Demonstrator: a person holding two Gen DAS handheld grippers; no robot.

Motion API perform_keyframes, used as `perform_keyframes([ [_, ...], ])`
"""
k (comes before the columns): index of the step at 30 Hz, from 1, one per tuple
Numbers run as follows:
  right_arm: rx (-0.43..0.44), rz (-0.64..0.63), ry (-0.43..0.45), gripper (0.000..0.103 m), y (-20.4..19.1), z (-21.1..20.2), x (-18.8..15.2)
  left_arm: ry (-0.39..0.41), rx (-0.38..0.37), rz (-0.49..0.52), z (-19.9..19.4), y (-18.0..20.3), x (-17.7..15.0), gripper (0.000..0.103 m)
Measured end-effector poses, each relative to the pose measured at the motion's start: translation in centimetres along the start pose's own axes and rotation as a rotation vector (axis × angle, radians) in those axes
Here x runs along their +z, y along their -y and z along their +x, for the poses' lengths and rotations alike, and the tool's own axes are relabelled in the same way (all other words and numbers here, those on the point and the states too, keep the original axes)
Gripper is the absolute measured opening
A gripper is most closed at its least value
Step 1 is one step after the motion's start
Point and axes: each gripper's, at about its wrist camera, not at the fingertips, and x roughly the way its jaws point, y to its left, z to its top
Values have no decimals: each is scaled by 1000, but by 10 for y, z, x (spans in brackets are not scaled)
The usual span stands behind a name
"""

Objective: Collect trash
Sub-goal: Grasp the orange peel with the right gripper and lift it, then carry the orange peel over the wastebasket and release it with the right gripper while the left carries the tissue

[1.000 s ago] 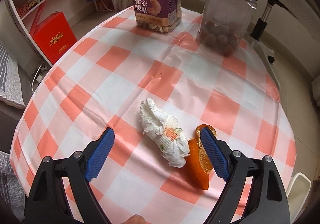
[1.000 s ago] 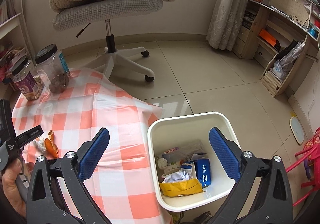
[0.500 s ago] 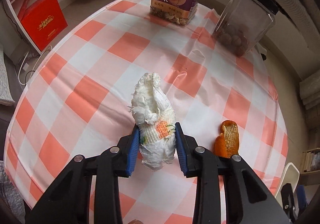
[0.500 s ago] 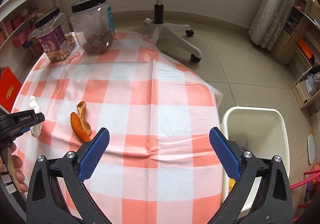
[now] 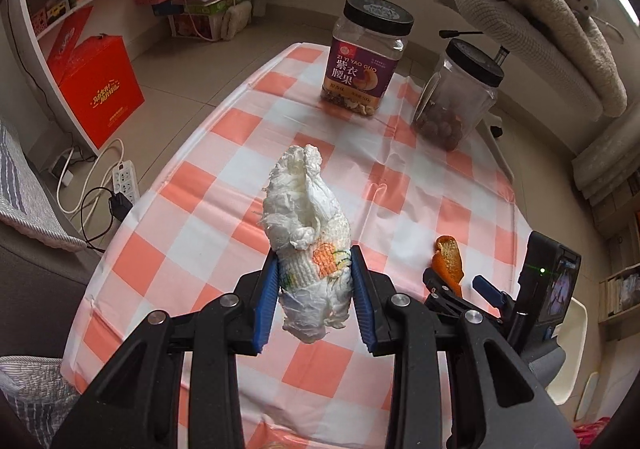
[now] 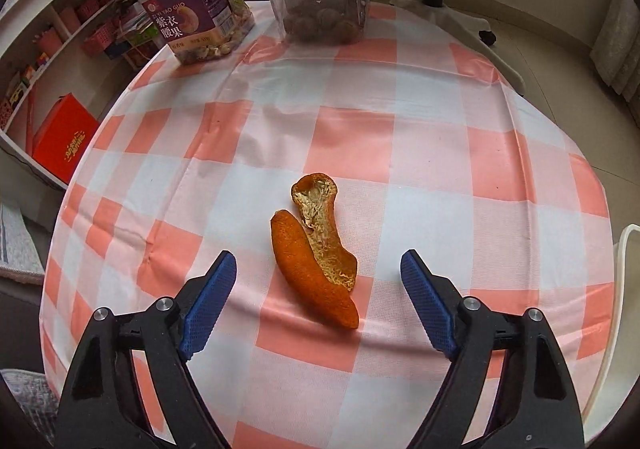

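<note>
Your table [image 6: 420,137] wears a checked orange-and-white cloth and is the reference for everything here. Off its far edge stands an office chair [image 5: 532,49] with a folded blanket and a plush toy on its seat. On the floor at the table's left side, against the shelves, sits a red box [image 5: 96,85]. A white bin [image 6: 626,289] shows only as a rim at the table's right edge.

At the far end of the table stand two clear jars with black lids: the one with the purple label [image 5: 366,61] holds nuts, and the plain one [image 5: 460,97] just beside it holds round brown things.

Your left gripper [image 5: 316,291] is clenched on the crumpled tissue [image 5: 306,229], its blue pads pressing both sides of the lower part; the wad is lifted clear of the table and sticks up past the fingertips.

Your right gripper [image 6: 318,303] is spread wide and grips nothing. It hangs low over the near part of the table, with the orange peel [image 6: 316,249] lying on the cloth between and just ahead of its fingers, touching neither. The peel is in two curled strips lying against each other, one skin up, one pith up.
</note>
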Motion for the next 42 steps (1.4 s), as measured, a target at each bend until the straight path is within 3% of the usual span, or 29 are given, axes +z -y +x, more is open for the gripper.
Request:
perform_keyframes([
  [1,-8,2,4,67,-1,3,-1,-4,-2,3,0,-2,-1,34],
  [5,20,14,13,31,0,0,0,-14,14,24,5,-6,-4,34],
  [8,91,78,6,19,10,-8,2,-19,34,35,8,-8,-7,34],
  [18,149,159,103,13,32,-78,5,27,23,60,-10,-1,-13,34],
  [24,153,92,134,13,30,-110,-7,44,-5,94,-21,11,-18,34],
  [25,134,60,133,18,28,-109,-11,51,-5,97,-24,11,-18,34],
  [26,114,26,107,31,26,-104,-14,58,-4,96,-26,11,-19,34],
  [28,75,14,40,47,24,-88,-23,62,-1,88,-28,7,-18,34],
  [30,62,22,-17,47,22,-72,-29,52,6,79,-26,2,-18,34],
  [36,-6,-21,-70,51,-10,-39,-40,24,12,59,-20,-6,-18,34],
  [37,-22,-22,-96,51,-13,-31,-44,25,13,60,-20,-7,-18,34],
  [40,-97,-63,-99,21,-22,-17,-50,23,18,67,-19,-8,-18,34],
  [42,-42,-57,-91,17,-25,-20,-47,19,24,67,-17,-11,-17,34],
])
